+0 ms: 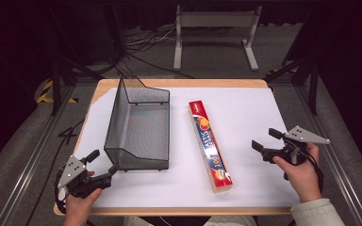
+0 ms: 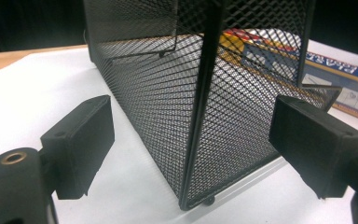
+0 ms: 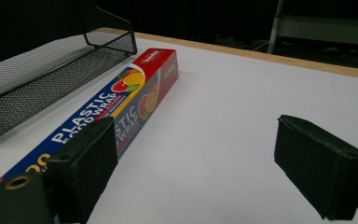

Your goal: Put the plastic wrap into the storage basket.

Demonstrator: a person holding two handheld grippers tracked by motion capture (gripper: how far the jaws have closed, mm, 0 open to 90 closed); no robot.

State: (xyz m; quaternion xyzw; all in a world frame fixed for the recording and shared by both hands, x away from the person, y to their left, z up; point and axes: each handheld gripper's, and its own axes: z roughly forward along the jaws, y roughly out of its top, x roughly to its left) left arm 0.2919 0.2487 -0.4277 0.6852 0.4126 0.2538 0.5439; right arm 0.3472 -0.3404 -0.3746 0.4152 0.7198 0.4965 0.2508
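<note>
A black wire-mesh basket (image 1: 139,127) stands on the white table cover, left of centre. Right of it lies a long plastic wrap box (image 1: 209,143), red at its ends with fruit pictures, running front to back. My left gripper (image 1: 102,163) is open at the basket's near left corner; in the left gripper view that corner post (image 2: 200,116) rises between the jaws, which do not touch it. My right gripper (image 1: 266,140) is open to the right of the box, a short way off it. In the right gripper view the box (image 3: 121,105) lies ahead to the left, partly behind the left jaw.
The white cover (image 1: 250,113) spreads over a wooden table whose edge (image 1: 193,83) shows at the back. A grey metal stand (image 1: 214,28) and cables lie on the floor beyond. Open cover lies between box and right gripper.
</note>
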